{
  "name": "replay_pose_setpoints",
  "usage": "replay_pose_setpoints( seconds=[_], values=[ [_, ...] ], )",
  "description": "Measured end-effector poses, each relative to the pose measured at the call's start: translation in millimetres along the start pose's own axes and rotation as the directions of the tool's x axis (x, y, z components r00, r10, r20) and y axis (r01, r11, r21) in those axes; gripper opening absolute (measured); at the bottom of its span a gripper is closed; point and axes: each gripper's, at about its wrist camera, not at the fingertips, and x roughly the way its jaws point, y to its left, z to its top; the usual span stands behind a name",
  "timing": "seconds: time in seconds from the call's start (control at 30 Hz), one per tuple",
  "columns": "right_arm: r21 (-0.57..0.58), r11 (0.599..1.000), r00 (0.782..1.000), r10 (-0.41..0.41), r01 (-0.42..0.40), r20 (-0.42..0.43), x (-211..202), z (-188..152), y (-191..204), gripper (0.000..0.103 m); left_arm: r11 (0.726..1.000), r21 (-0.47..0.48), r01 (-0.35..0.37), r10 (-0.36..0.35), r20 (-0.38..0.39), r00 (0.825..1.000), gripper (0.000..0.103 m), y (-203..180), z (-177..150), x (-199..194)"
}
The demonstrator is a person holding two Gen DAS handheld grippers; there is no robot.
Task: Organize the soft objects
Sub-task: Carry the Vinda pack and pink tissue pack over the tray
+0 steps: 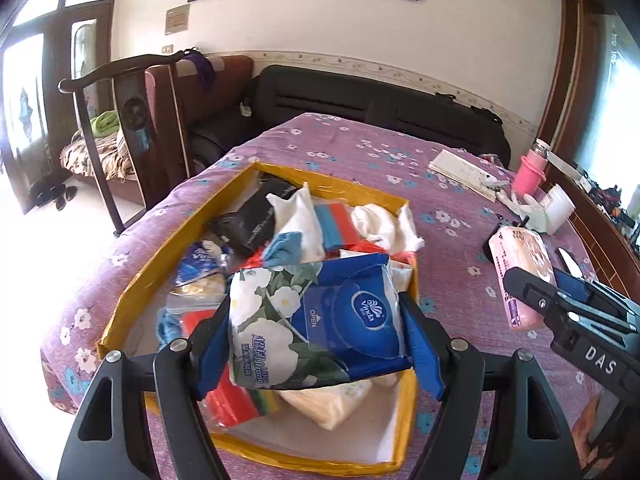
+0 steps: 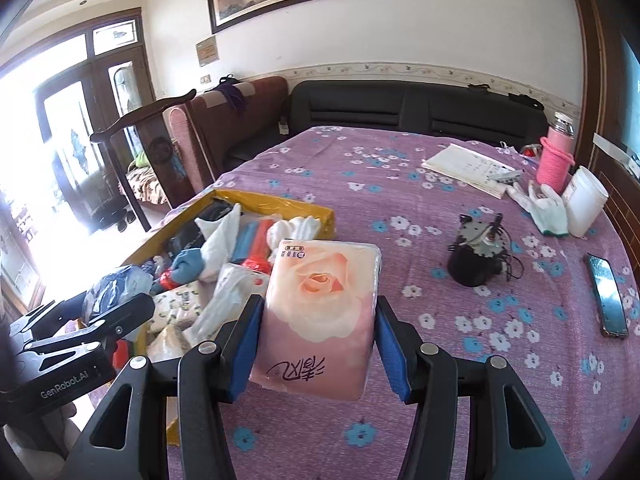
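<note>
My left gripper (image 1: 316, 344) is shut on a blue and white floral tissue pack (image 1: 316, 320), held above the yellow box (image 1: 168, 248) on the purple flowered table. That box holds several soft things: white cloths, a blue cloth, red and blue bags, a black pouch. My right gripper (image 2: 316, 340) is shut on a pink rose tissue pack (image 2: 320, 312), held over the tablecloth just right of the yellow box (image 2: 320, 210). In the left wrist view the pink rose tissue pack (image 1: 520, 264) and the right gripper (image 1: 536, 284) appear at the right edge. The left gripper's fingers (image 2: 120, 316) show at the lower left of the right wrist view.
A black motor-like part (image 2: 476, 256) with wires sits mid-table. A phone (image 2: 608, 296) lies at the right. White gloves (image 2: 544, 208), a white tub (image 2: 584, 204), a pink bottle (image 2: 554, 160) and papers (image 2: 468, 168) stand at the far right. A black sofa and chairs are beyond the table.
</note>
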Motion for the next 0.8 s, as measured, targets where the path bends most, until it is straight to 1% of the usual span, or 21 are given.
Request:
replay_pose_setpoints(
  seconds=[0.4, 0.6, 0.8],
  values=[
    [-0.055, 0.997, 0.998, 0.049, -0.051, -0.024, 12.9, 1.9, 33.7, 0.059, 0.999, -0.03, -0.041, 0.042, 0.007, 0.999, 0.075, 22.3, 0.7, 4.7],
    [-0.071, 0.995, 0.997, 0.069, -0.071, -0.036, 21.9, 3.5, 45.5, 0.059, 0.995, -0.065, -0.074, 0.075, 0.009, 0.997, 0.075, 40.4, 2.9, 8.8],
    [-0.092, 0.992, 0.995, 0.08, -0.085, -0.059, 33.7, 3.9, 59.4, 0.059, 0.991, -0.096, -0.088, 0.089, 0.004, 0.996, 0.075, 58.3, 3.6, 13.8]
  ],
)
